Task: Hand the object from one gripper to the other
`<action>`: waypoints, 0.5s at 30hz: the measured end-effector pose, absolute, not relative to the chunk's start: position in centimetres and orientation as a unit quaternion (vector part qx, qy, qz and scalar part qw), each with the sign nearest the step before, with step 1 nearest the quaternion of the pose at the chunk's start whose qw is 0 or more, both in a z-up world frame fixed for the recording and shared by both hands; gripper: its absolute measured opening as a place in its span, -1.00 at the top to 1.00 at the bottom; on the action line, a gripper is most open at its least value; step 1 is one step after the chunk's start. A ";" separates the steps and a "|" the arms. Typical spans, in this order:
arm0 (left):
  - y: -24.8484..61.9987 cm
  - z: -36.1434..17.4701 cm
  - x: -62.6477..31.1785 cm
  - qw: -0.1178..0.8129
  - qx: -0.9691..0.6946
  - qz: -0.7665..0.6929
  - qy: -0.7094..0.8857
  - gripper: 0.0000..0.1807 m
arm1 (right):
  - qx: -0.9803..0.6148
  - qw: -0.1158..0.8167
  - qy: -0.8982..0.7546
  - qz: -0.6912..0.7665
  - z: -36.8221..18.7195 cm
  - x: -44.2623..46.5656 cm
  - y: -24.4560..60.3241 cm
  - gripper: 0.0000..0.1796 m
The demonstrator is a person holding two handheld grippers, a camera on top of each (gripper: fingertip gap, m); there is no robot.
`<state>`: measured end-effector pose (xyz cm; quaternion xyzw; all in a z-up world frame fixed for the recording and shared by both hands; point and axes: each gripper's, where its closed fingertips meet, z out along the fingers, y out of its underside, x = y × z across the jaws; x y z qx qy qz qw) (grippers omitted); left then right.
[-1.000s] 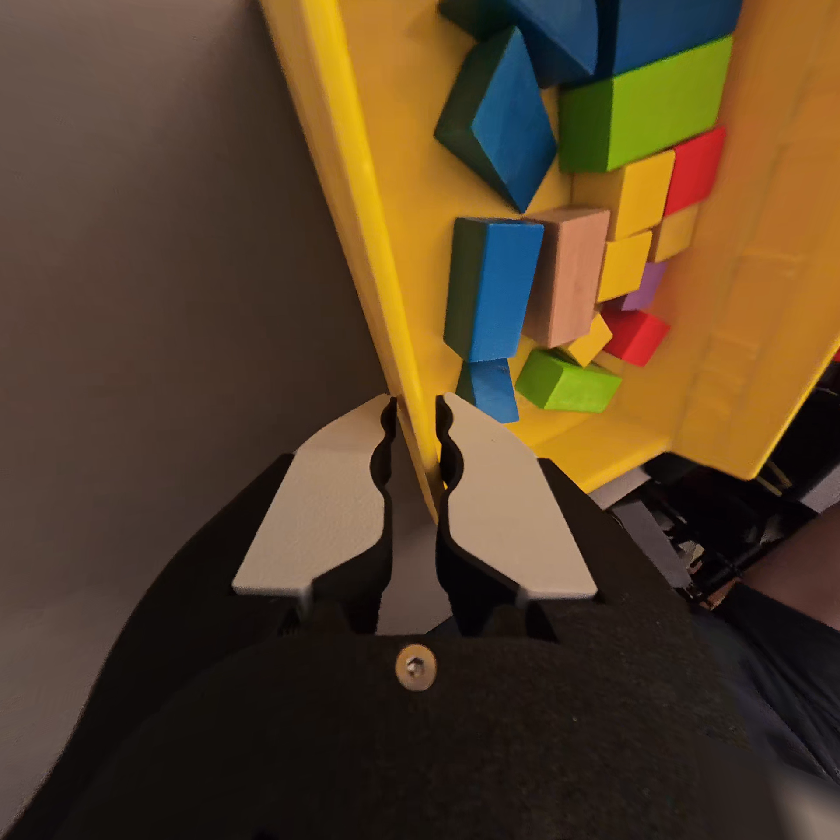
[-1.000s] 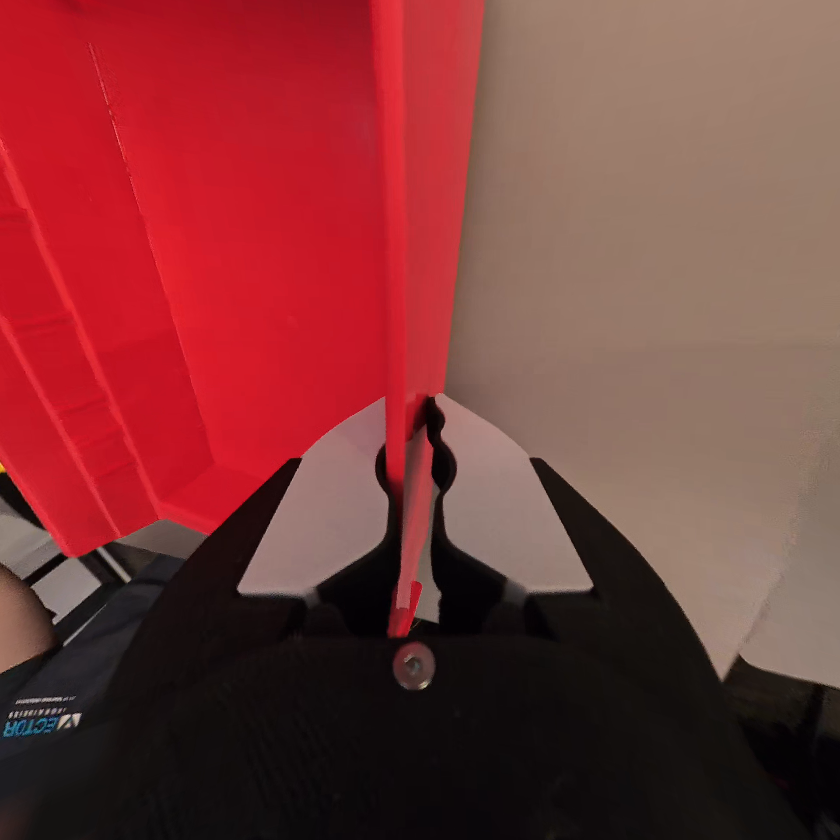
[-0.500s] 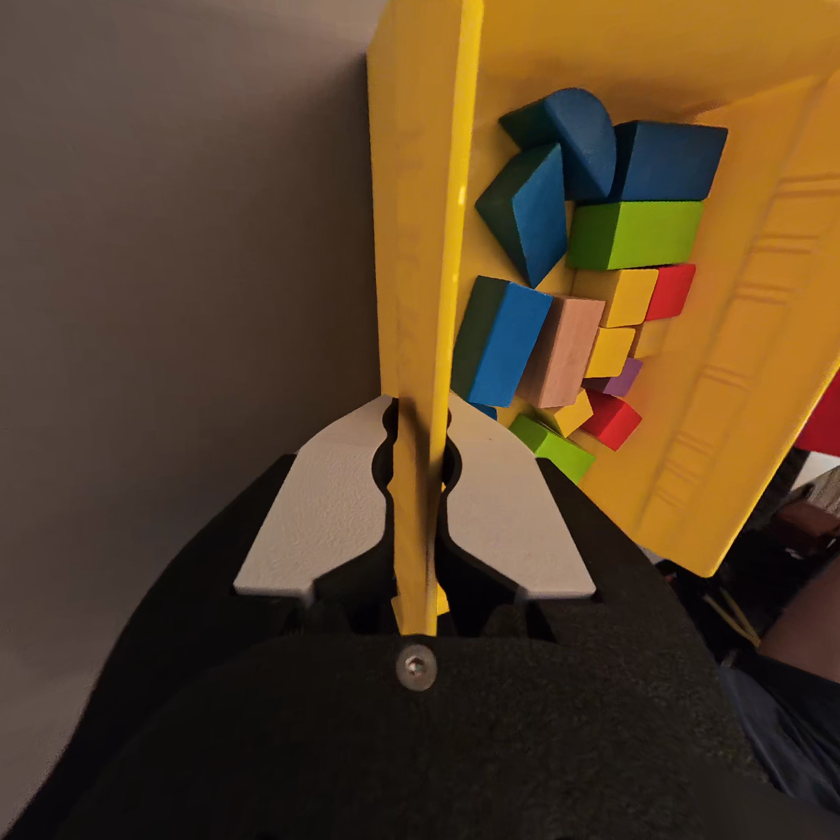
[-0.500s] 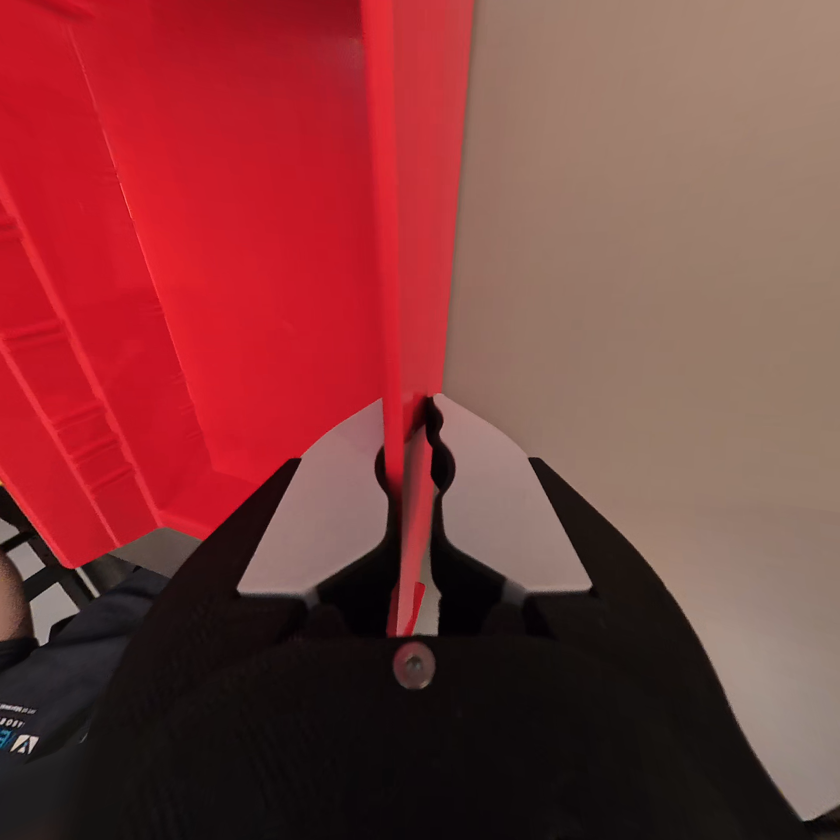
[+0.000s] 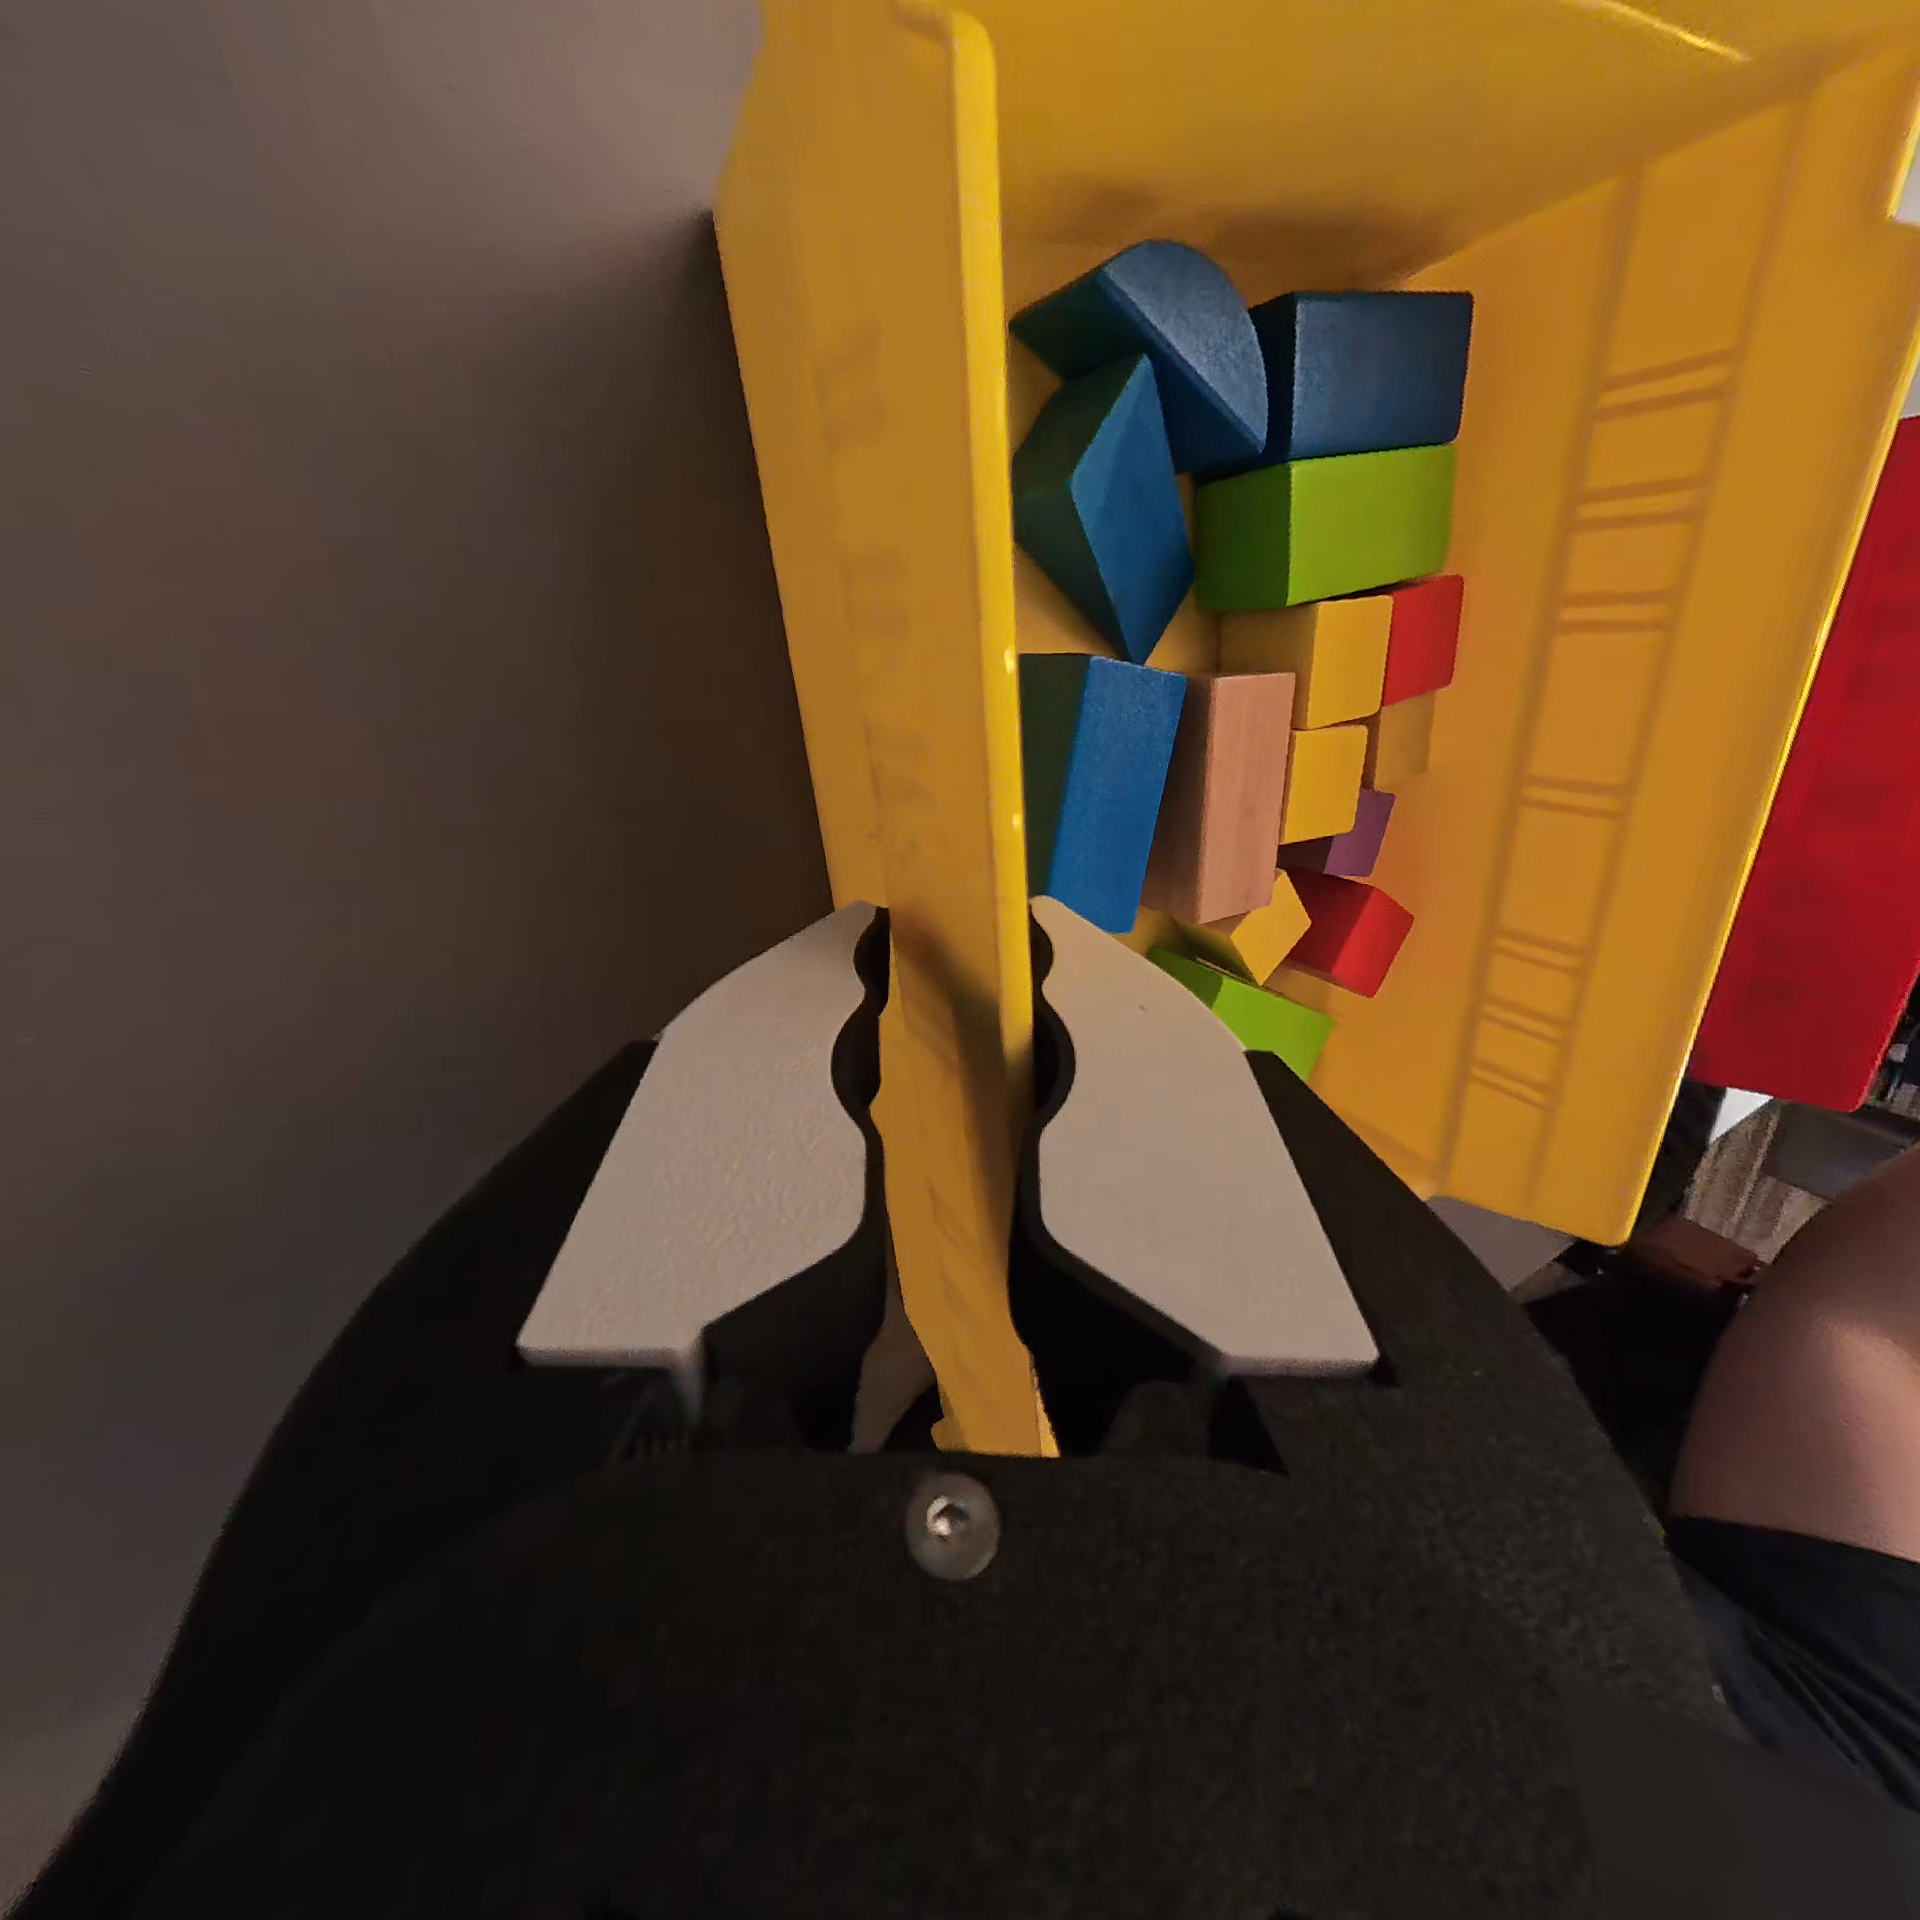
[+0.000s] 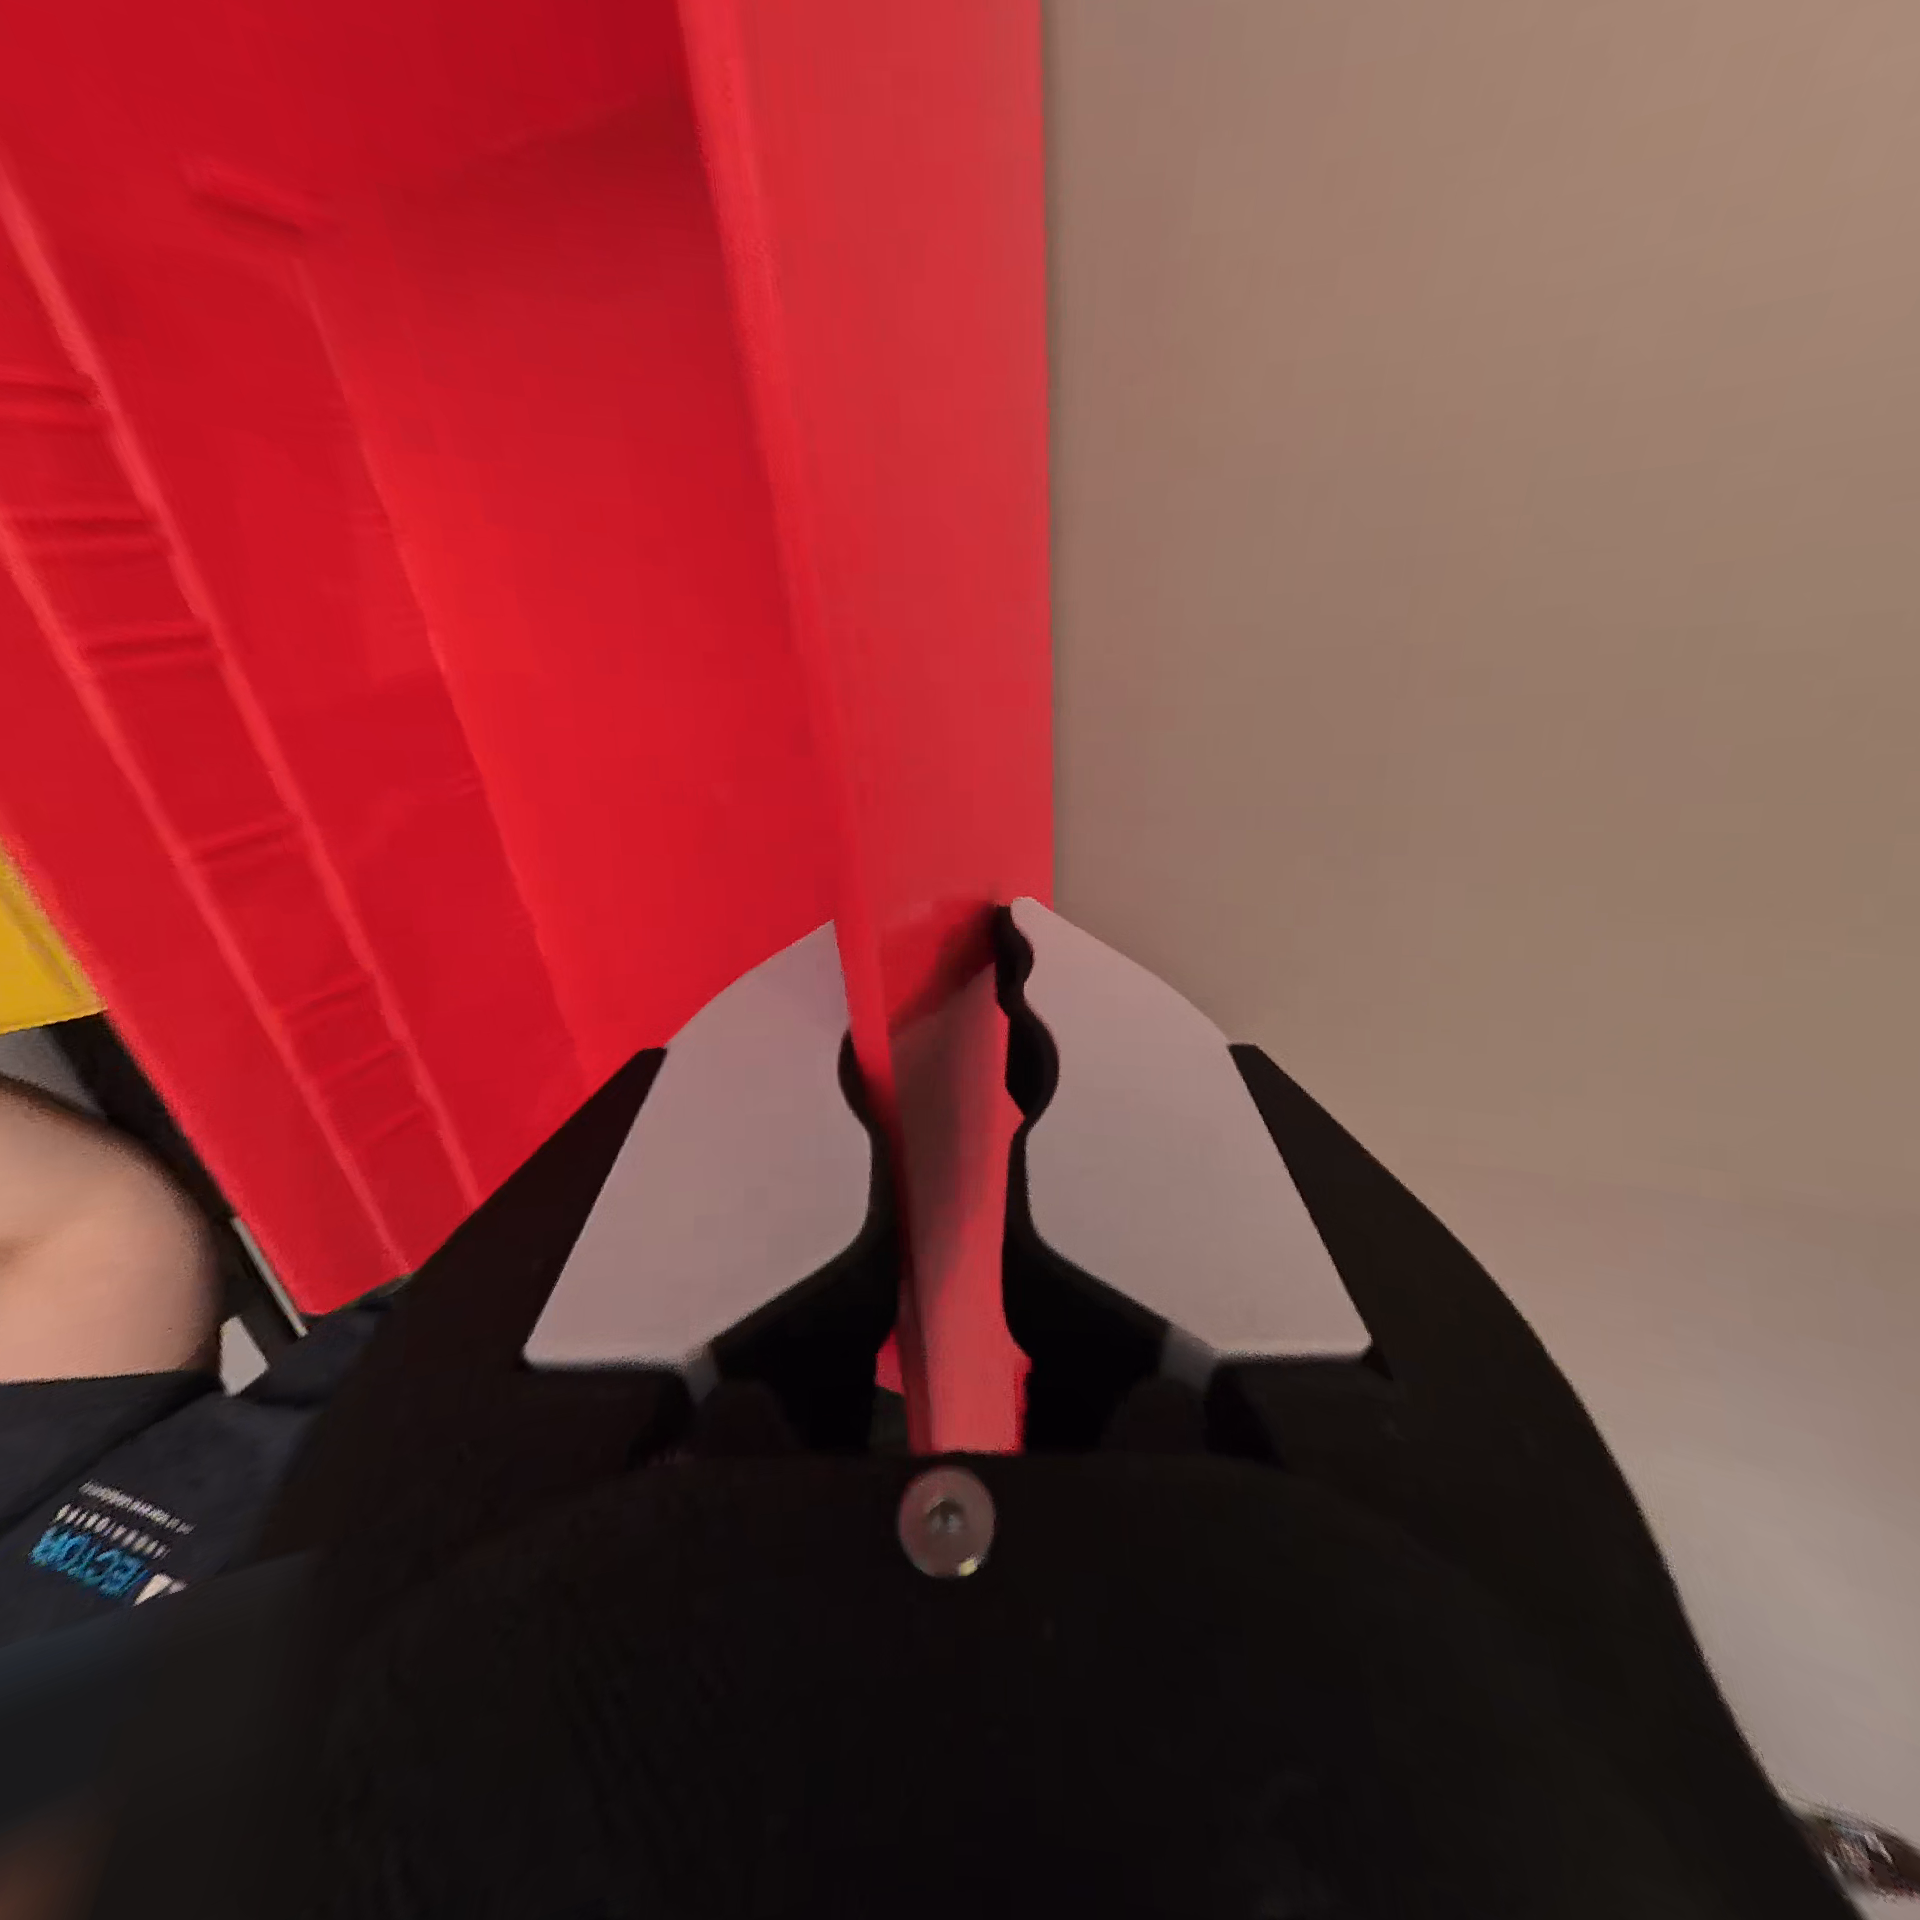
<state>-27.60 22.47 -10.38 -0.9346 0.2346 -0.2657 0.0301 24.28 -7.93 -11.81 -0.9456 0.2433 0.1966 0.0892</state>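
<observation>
The side wall of a yellow bin (image 5: 1621,727) is clamped between the two pale fingers of the left gripper (image 5: 956,935), the wall running up from the jaws toward 12 o'clock in the left wrist view. Inside the bin, at about 1 o'clock from the fingertips, a heap of wooden blocks (image 5: 1247,644) is seen lying against the bin's floor: three dark blue curved and wedge-shaped pieces at the top, a green block (image 5: 1325,525) just below them, a blue rectangular block (image 5: 1112,790) touching a plain wood-coloured block (image 5: 1236,795), and small yellow, red, purple and green pieces packed beside and beneath these. A red bin (image 5: 1839,790) is partly seen at 3 o'clock, beyond the yellow one. In the right wrist view, the wall of that red bin (image 6: 468,520) is gripped in the closed fingers of the right gripper (image 6: 925,925), the wall rising toward 12 o'clock; its interior, spread toward 10 o'clock, shows no contents. A corner of the yellow bin (image 6: 31,966) is glimpsed at 9 o'clock. A plain beige wall (image 6: 1507,623) fills the area toward 2 o'clock. Part of a person's arm (image 5: 1829,1351) is visible at 4 o'clock in the left wrist view.
</observation>
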 end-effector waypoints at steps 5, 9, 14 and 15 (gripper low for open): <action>23.0 -10.4 -28.8 0.041 -0.939 -0.251 0.231 0.78 | -0.925 0.235 0.246 0.166 -7.3 26.7 -6.6 0.77; 23.6 -10.4 -30.5 0.052 -0.948 -0.229 0.214 0.81 | -0.896 0.387 0.210 0.064 -0.2 27.6 -5.3 0.77; 24.1 -10.4 -31.8 0.064 -0.952 -0.220 0.204 0.82 | -0.809 0.585 0.059 0.003 10.4 22.0 -2.3 0.71; 24.2 -10.4 -31.9 0.066 -0.951 -0.220 0.207 0.82 | -0.793 0.609 0.035 0.003 11.5 20.7 -1.7 0.64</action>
